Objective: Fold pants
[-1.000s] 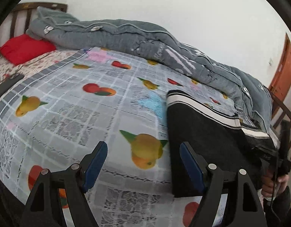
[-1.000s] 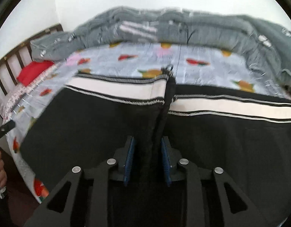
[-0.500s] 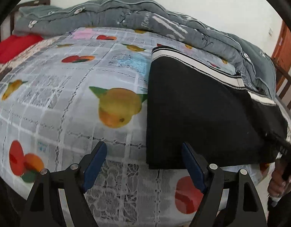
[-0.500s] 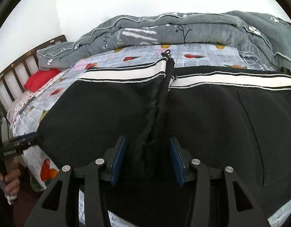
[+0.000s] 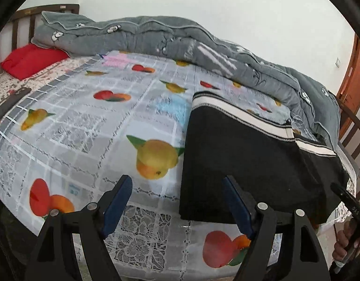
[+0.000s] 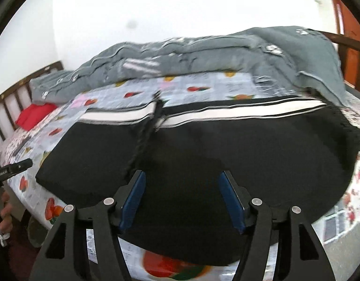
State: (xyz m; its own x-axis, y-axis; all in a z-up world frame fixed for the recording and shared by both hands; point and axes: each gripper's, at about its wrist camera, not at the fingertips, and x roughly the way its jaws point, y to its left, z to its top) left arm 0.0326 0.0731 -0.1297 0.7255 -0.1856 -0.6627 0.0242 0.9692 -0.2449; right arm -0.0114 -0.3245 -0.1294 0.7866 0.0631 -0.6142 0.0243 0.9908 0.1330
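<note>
Right gripper (image 6: 181, 197): jaws spread, just been opening, nothing between them now; raised ridge of dark cloth lying just left of the left pad, free of it. Likely let go so the fold can settle flat. Left gripper (image 5: 176, 202): jaws wide apart and empty, hanging over the fruit-print sheet (image 5: 91, 126) beside the near left corner of the pants (image 5: 245, 164), not touching them. Probably waiting there for the next corner pick-up.

Pants lying on the right half of the bed, black, doubled over, white-and-black striped waistband (image 6: 238, 111) along the far edge toward the grey quilt (image 5: 203, 53). Near edge reaching to the mattress rim, right side drooping over it. Looks like one fold done, with at least one more needed.

Quilt bunched against the wall, seemingly pushed back to free working room. Red pillow (image 5: 32, 59) and dark phone (image 5: 10, 104) at the far left, well apart from the pants. No containers anywhere in view.
</note>
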